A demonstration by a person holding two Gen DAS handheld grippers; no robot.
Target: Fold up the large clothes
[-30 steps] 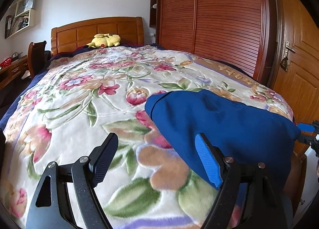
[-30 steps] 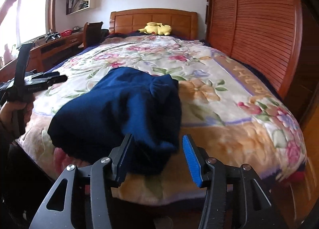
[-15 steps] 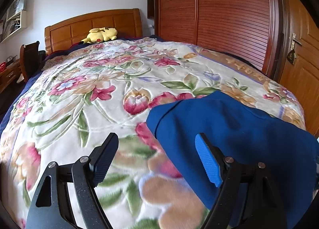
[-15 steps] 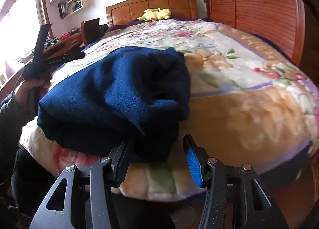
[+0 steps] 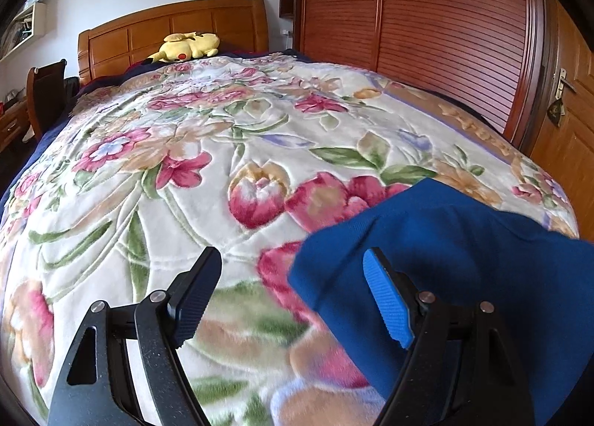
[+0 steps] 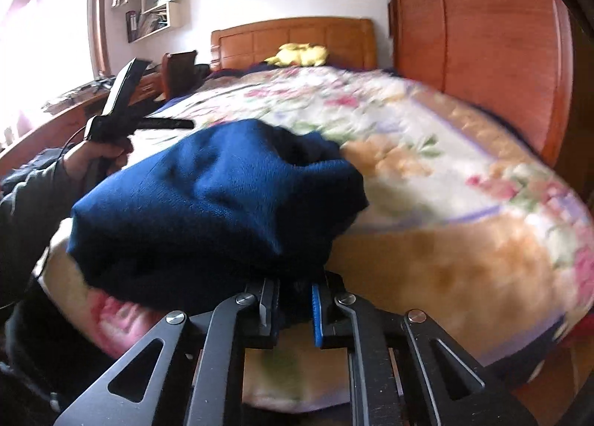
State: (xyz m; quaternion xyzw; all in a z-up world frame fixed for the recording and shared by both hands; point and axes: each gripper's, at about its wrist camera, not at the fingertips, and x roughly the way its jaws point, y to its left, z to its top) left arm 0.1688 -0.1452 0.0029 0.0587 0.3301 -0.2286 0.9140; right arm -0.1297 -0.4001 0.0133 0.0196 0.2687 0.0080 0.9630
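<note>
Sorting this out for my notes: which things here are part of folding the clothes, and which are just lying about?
Part of the job:
blue garment
right gripper, closing on its edge
left gripper, open beside it
bed

Just lying about:
yellow plush toy
chair
wall shelf

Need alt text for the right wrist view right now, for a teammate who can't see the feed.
The right tongs are closing on the near edge of a bunched dark blue garment that lies on a floral blanket covering the bed. At the left, a hand holds the left tongs open above the blanket.
</note>
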